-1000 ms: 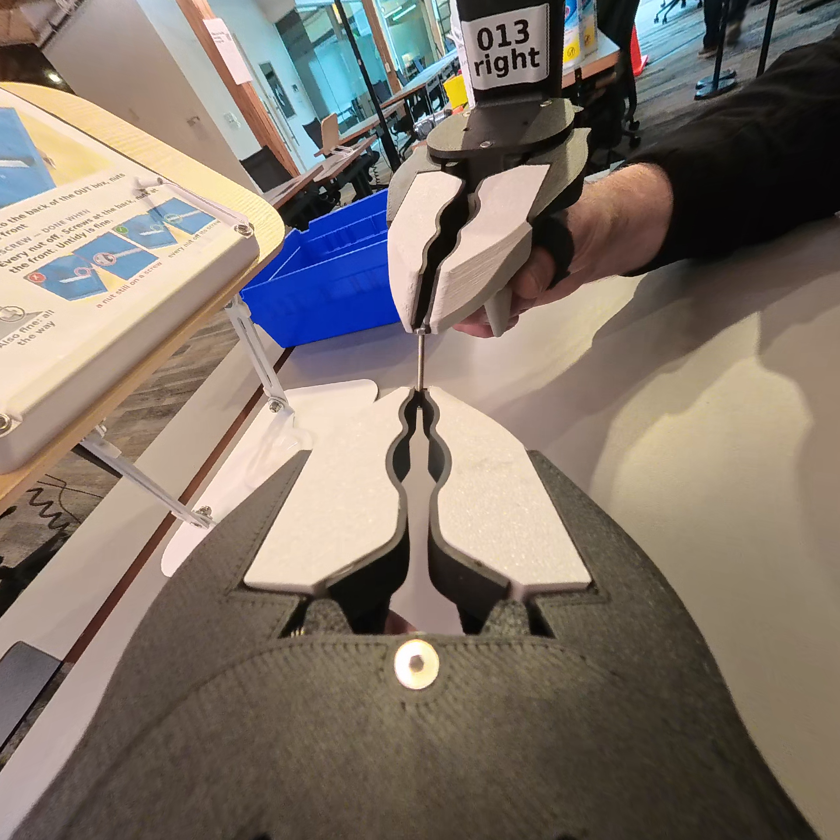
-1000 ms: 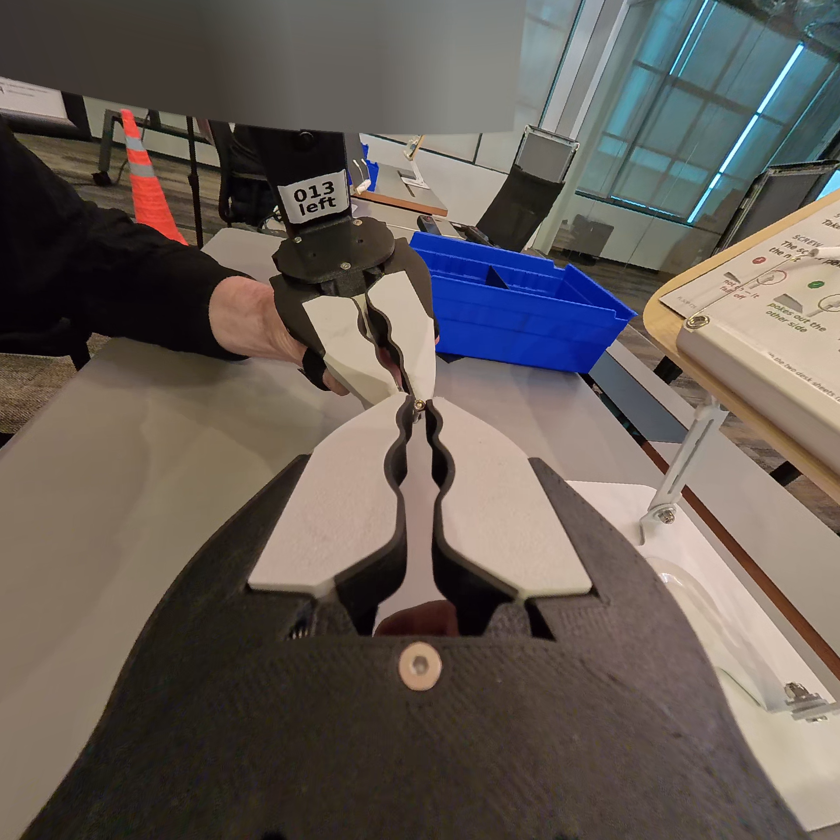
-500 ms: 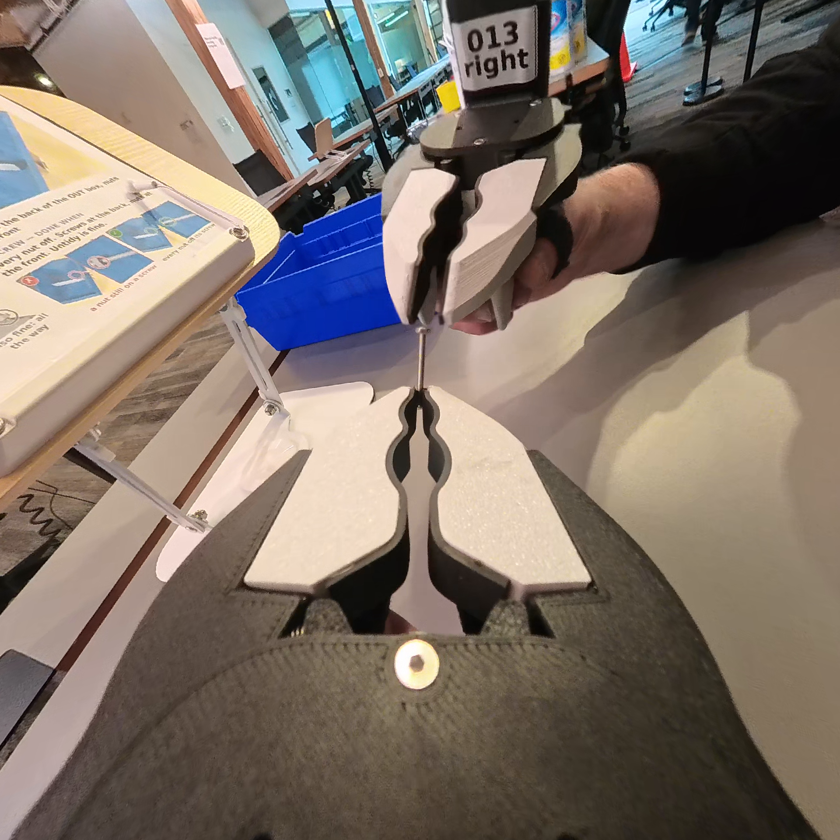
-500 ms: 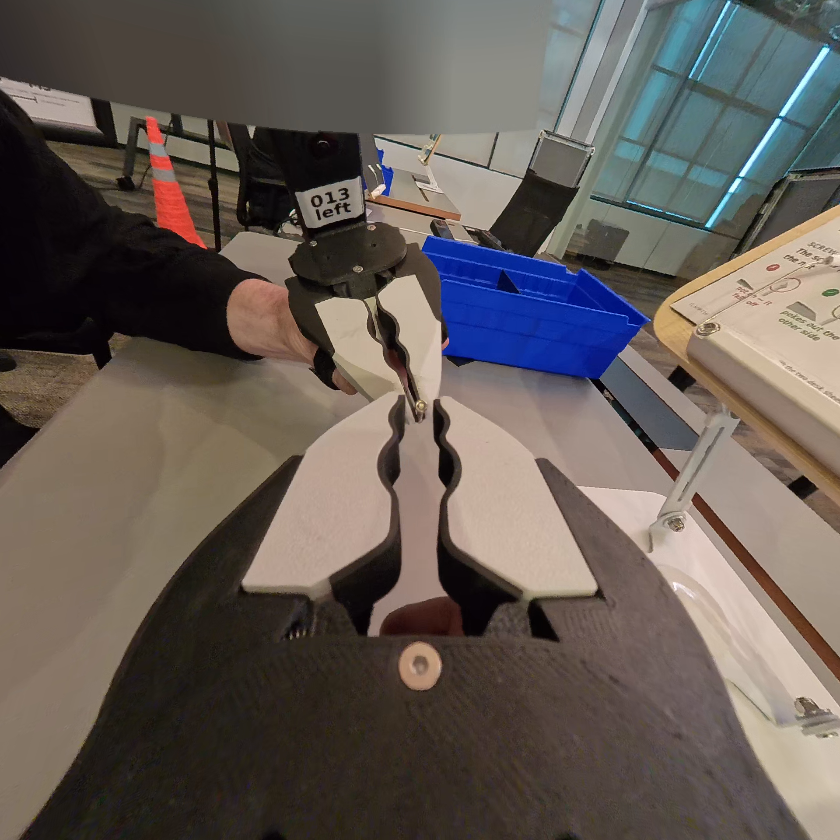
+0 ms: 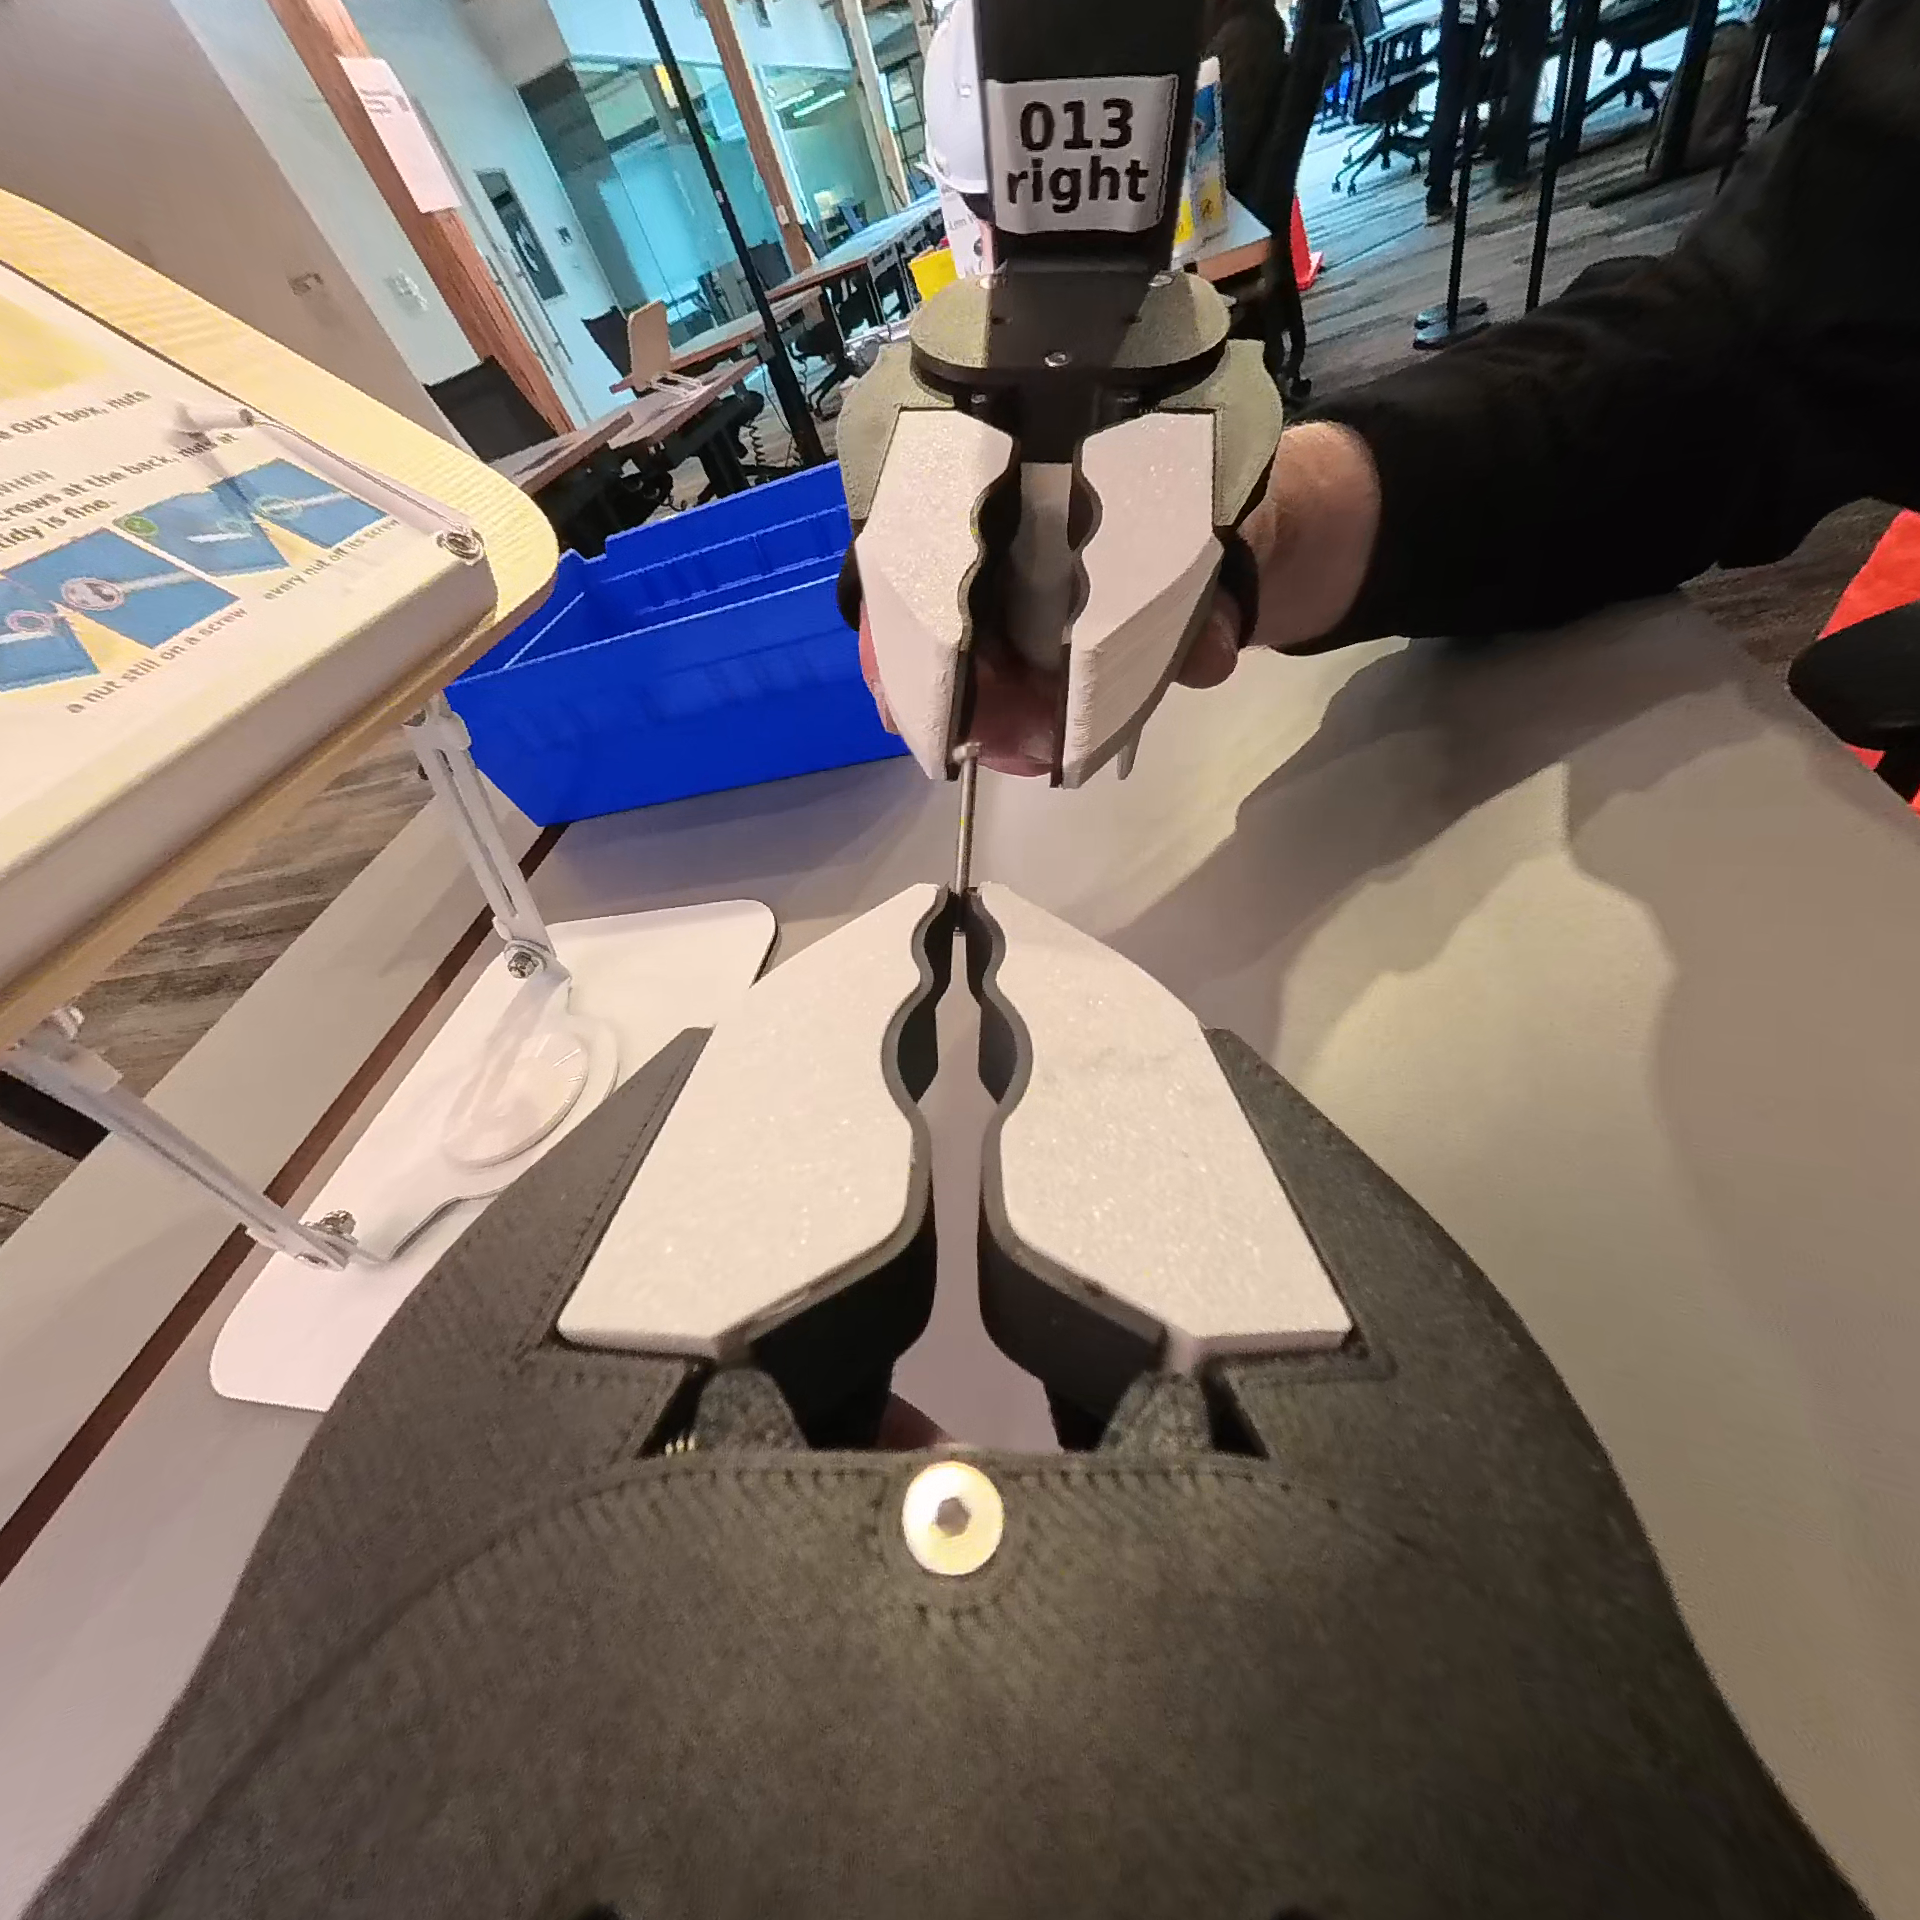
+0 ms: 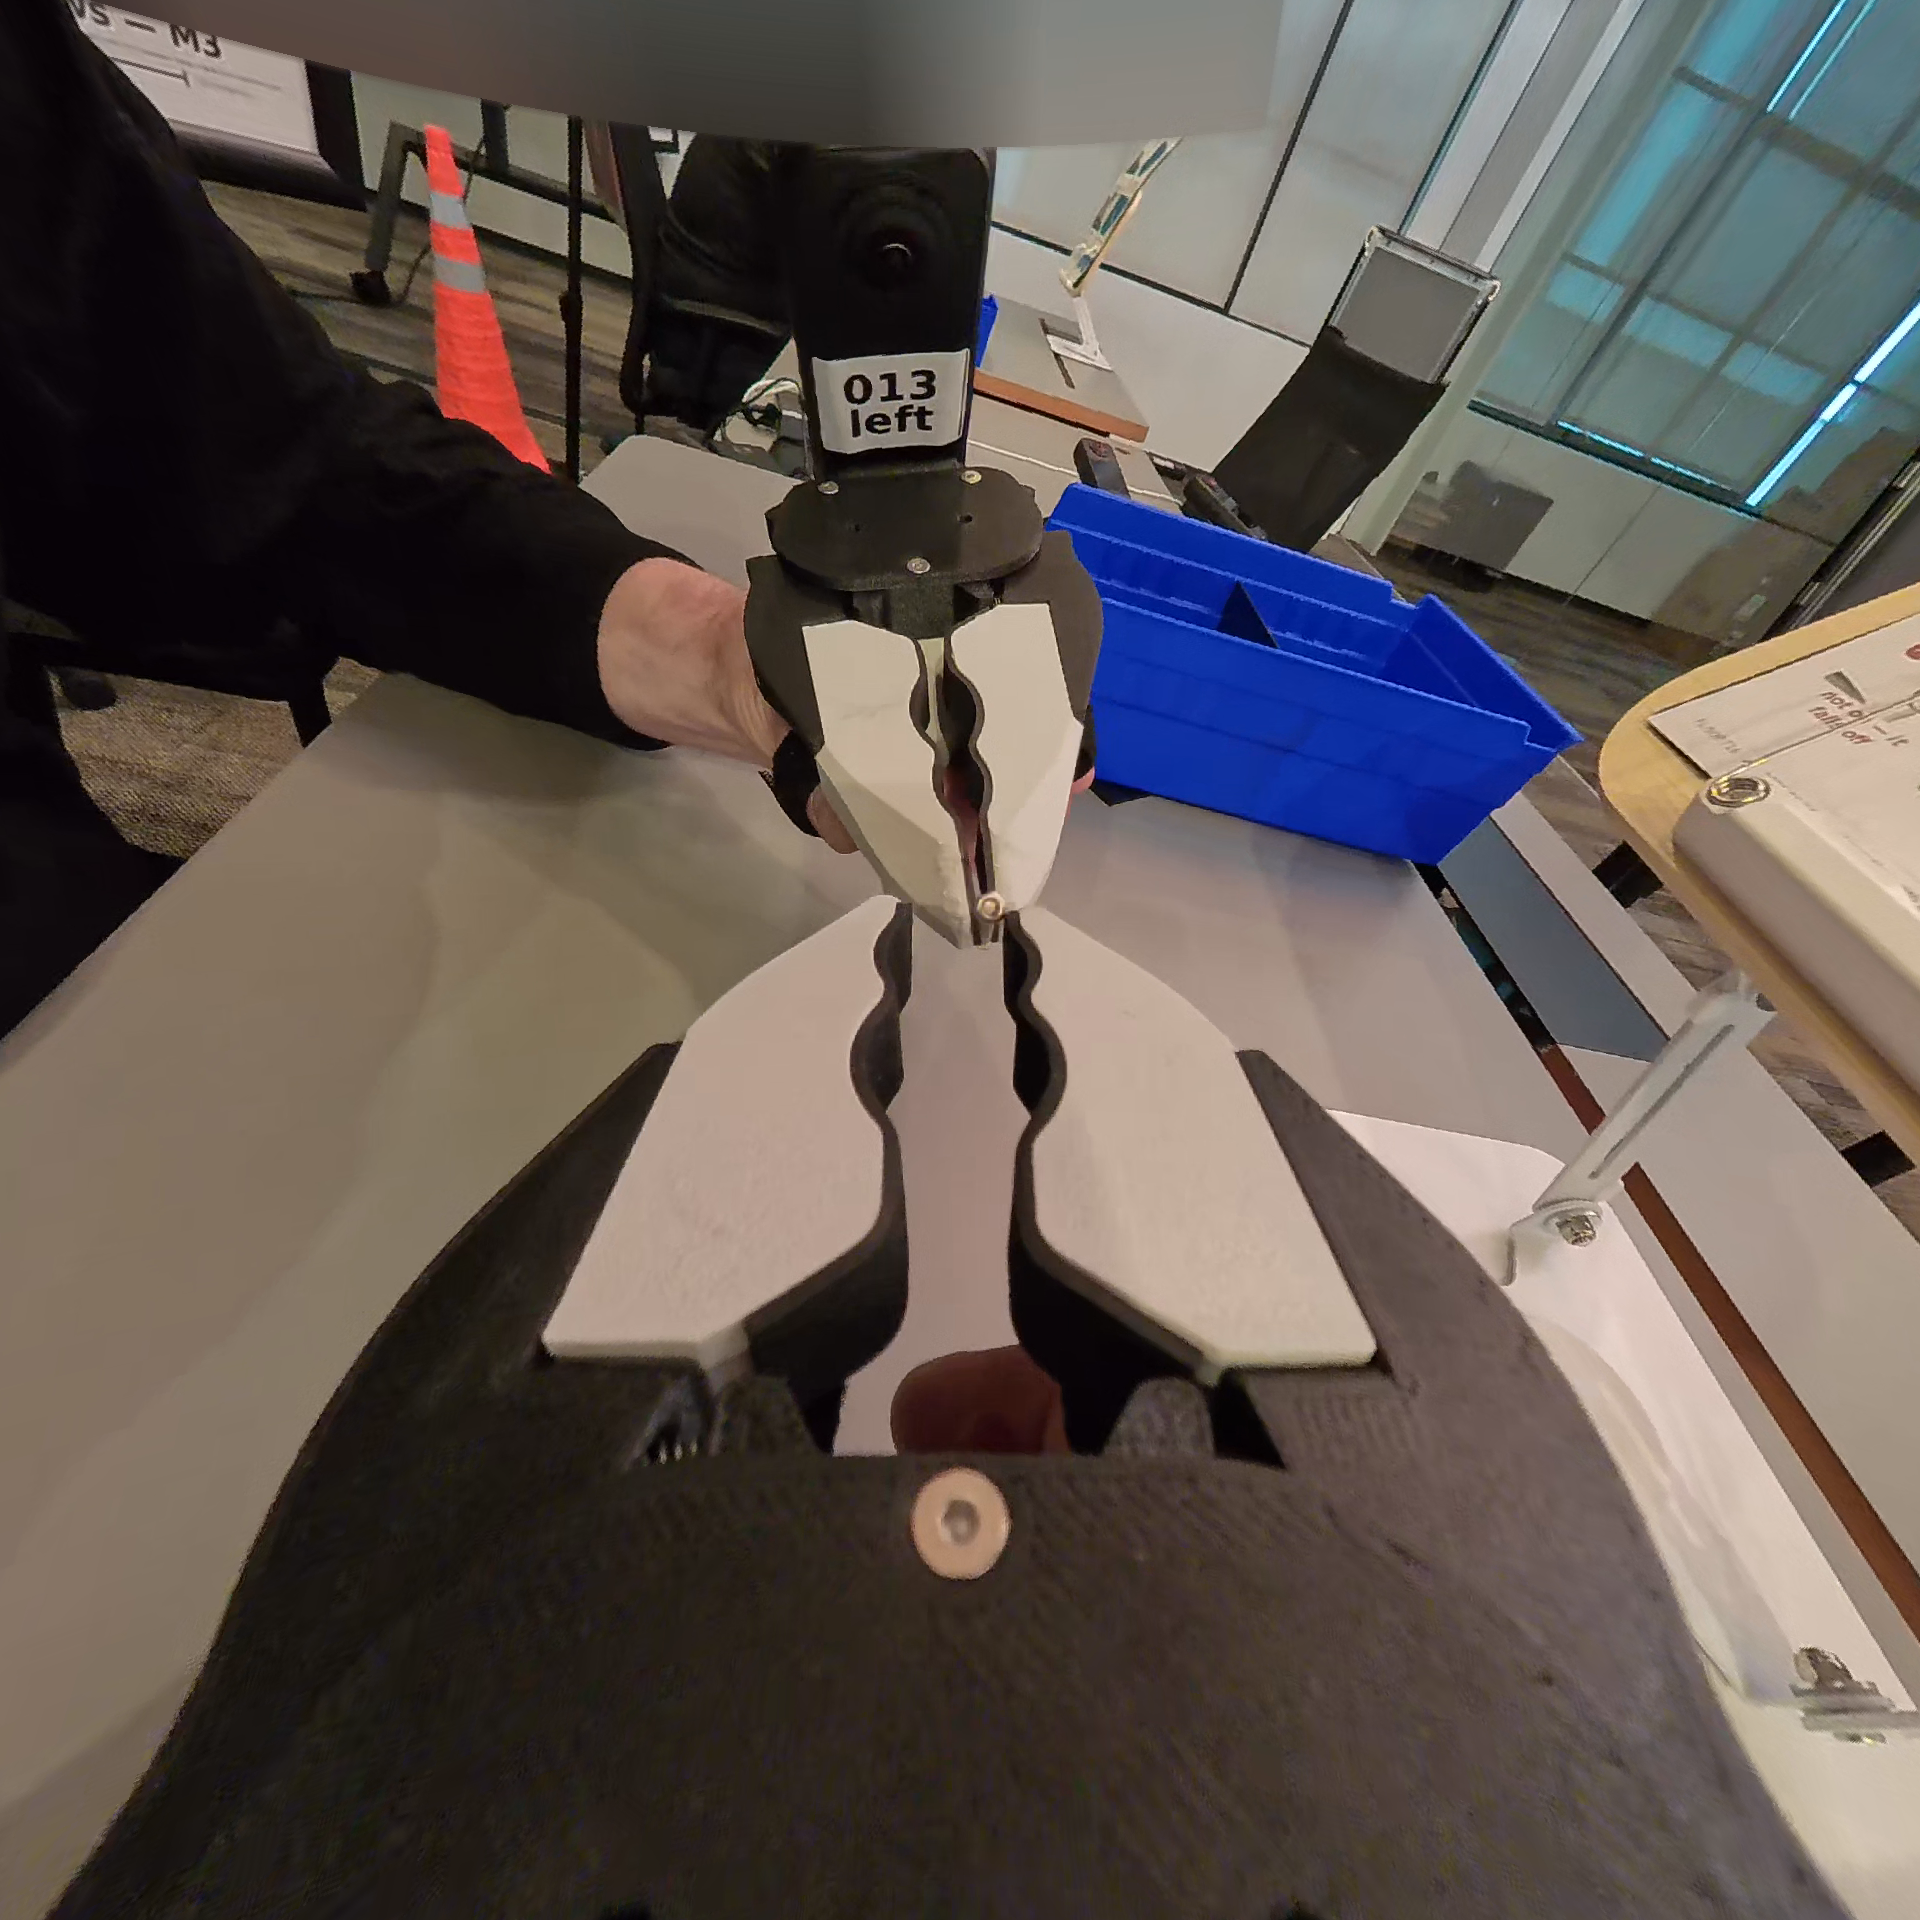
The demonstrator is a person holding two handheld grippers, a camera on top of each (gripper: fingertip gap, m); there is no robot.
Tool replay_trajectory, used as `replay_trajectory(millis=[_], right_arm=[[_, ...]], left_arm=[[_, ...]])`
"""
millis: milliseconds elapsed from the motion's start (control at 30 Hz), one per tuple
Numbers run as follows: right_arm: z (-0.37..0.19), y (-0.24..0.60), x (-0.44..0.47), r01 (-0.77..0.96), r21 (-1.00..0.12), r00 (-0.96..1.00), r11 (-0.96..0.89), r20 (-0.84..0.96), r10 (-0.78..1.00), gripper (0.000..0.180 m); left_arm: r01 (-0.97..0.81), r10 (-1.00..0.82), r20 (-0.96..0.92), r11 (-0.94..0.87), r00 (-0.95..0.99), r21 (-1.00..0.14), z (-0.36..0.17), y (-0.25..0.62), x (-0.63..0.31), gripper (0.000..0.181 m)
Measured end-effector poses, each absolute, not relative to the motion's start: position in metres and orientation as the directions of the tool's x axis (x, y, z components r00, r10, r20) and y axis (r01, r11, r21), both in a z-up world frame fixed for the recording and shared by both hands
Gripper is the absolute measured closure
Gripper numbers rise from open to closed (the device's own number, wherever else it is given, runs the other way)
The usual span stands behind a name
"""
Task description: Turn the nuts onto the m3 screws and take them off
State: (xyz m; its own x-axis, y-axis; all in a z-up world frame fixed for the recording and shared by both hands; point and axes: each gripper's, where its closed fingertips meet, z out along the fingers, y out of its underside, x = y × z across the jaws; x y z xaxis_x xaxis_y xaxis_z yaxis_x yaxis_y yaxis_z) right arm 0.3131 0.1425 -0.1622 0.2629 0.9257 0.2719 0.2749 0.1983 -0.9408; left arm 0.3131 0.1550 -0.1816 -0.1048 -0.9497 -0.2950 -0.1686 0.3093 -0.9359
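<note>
A thin metal screw (image 5: 965, 831) stands out from the tips of my left gripper (image 5: 961, 902), which is shut on its near end. Its far end carries a small wider piece, nut or head, that I cannot tell apart. That end touches the inner side of one finger of my right gripper (image 5: 1010, 774), whose jaws stand apart around it. In the right wrist view my right gripper (image 6: 953, 920) is open, its fingers either side of the left gripper (image 6: 982, 925) tips, where the screw's end (image 6: 989, 907) shows as a small round dot.
A blue bin (image 5: 675, 675) stands on the grey table (image 5: 1455, 1039) behind the grippers and also shows in the right wrist view (image 6: 1299, 727). An instruction board (image 5: 208, 582) on a metal stand with a white base (image 5: 644, 945) sits beside them. An orange cone (image 6: 468, 301) stands on the floor.
My right gripper was shut on the screw's far end and has opened, in steps. It has also turned to face the left gripper squarely. The left gripper still holds the screw.
</note>
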Motion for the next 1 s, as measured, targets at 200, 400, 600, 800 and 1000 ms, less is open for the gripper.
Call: replay_trajectory(millis=[200,400,600,800,1000], right_arm=[[-0.1620,0.1431,0.3123,0.279,-0.937,0.271,0.210,0.287,0.919,0.164],[-0.1623,0.1432,0.3121,0.279,-0.937,0.269,0.209,0.285,0.920,0.167],[-0.1621,0.1428,0.3126,0.275,-0.938,0.263,0.209,0.283,0.923,0.170],[-0.1627,0.1422,0.3122,0.279,-0.937,0.258,0.211,0.285,0.923,0.174],[-0.1637,0.1462,0.3137,0.315,-0.924,0.284,0.217,0.311,0.907,0.174]], left_arm=[[-0.173,-0.948,-0.298,0.314,-0.109,-0.934,-0.1826,0.1543,0.3132,0.179],[-0.172,-0.947,-0.297,0.315,-0.121,-0.934,-0.1827,0.1521,0.3134,0.179],[-0.177,-0.944,-0.299,0.321,-0.140,-0.930,-0.1841,0.1492,0.3137,0.179],[-0.181,-0.941,-0.310,0.332,-0.139,-0.926,-0.1845,0.1491,0.3139,0.179],[-0.201,-0.941,-0.319,0.337,-0.117,-0.920,-0.1852,0.1527,0.3146,0.179]])
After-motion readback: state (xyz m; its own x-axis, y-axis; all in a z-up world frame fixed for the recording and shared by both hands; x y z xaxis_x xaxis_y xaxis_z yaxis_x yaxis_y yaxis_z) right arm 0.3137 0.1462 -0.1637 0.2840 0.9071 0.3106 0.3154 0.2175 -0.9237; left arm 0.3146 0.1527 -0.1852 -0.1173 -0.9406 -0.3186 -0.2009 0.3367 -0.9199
